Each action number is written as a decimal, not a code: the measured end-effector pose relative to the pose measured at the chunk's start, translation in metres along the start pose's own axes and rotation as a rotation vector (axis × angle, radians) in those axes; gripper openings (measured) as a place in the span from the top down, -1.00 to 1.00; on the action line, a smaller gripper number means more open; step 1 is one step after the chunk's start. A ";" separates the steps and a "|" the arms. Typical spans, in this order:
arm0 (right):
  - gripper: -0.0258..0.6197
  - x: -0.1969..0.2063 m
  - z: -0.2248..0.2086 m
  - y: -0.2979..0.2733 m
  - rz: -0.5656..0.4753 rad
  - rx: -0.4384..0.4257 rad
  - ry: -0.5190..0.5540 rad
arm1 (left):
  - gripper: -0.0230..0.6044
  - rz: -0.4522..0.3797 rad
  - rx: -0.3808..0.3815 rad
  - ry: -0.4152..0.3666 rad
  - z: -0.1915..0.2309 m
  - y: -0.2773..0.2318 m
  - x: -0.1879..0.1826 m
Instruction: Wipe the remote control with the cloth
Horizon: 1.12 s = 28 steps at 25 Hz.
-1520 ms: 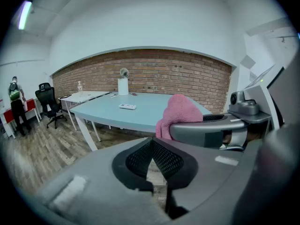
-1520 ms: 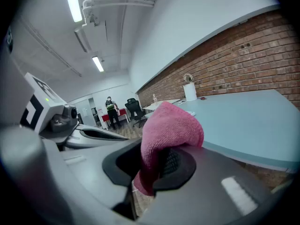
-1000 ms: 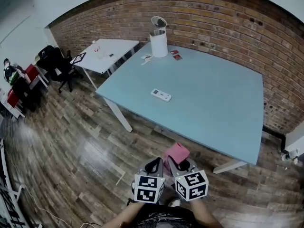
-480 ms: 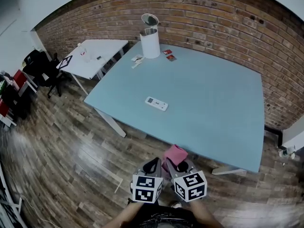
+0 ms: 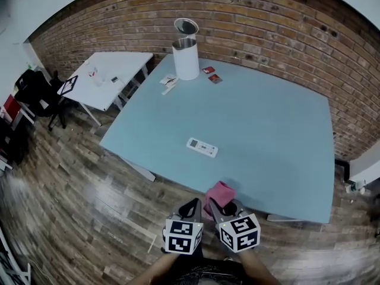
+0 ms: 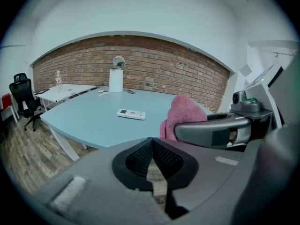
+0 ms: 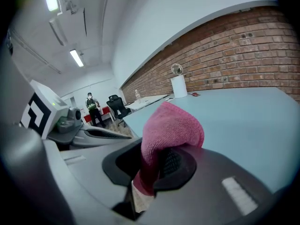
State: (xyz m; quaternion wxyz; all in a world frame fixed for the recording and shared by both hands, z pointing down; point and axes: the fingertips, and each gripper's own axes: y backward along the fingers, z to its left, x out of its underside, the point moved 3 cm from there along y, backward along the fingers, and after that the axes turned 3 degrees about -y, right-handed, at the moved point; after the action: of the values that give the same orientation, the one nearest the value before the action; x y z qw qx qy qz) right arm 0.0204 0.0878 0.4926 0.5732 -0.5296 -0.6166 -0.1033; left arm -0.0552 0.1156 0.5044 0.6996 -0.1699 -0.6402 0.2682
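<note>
A white remote control [image 5: 202,147] lies flat on the light-blue table [image 5: 267,129], a bit left of its middle; it also shows in the left gripper view as the remote [image 6: 131,114]. My right gripper [image 5: 224,206] is shut on a folded pink cloth [image 5: 219,193], which sticks out over the table's near edge; the cloth [image 7: 169,130] fills its jaws. My left gripper [image 5: 191,208] is shut with nothing in it, beside the right one, just short of the table. Both hover well short of the remote.
A white cylindrical bin with a round mirror [image 5: 185,51] stands at the table's far left corner, with small red cards [image 5: 212,75] and papers [image 5: 168,82] nearby. A white side table [image 5: 104,76] and black chair [image 5: 32,88] stand left. A brick wall runs behind.
Both grippers and the head have come forward toward the table; the cloth now reaches the table's near edge and the remote looks closer. Both stay shut as before.
</note>
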 end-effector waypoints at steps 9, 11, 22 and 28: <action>0.73 -0.028 -0.003 -0.048 0.003 0.099 -0.038 | 0.93 0.009 0.136 -0.069 0.057 -0.032 -0.027; 0.73 -0.033 -0.004 -0.056 0.002 0.121 -0.046 | 0.93 0.018 0.165 -0.088 0.067 -0.037 -0.033; 0.73 -0.061 -0.017 -0.091 -0.028 0.205 -0.089 | 0.92 0.052 0.291 -0.439 0.113 -0.081 -0.070; 0.73 -0.064 -0.035 -0.089 -0.053 0.250 -0.132 | 0.80 0.076 0.390 -0.688 0.104 -0.109 -0.084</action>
State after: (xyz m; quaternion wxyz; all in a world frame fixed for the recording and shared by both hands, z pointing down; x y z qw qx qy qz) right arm -0.0412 -0.0098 0.4941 0.5900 -0.4434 -0.6747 -0.0060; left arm -0.1435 -0.0325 0.5129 0.4528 0.0423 -0.7676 0.4517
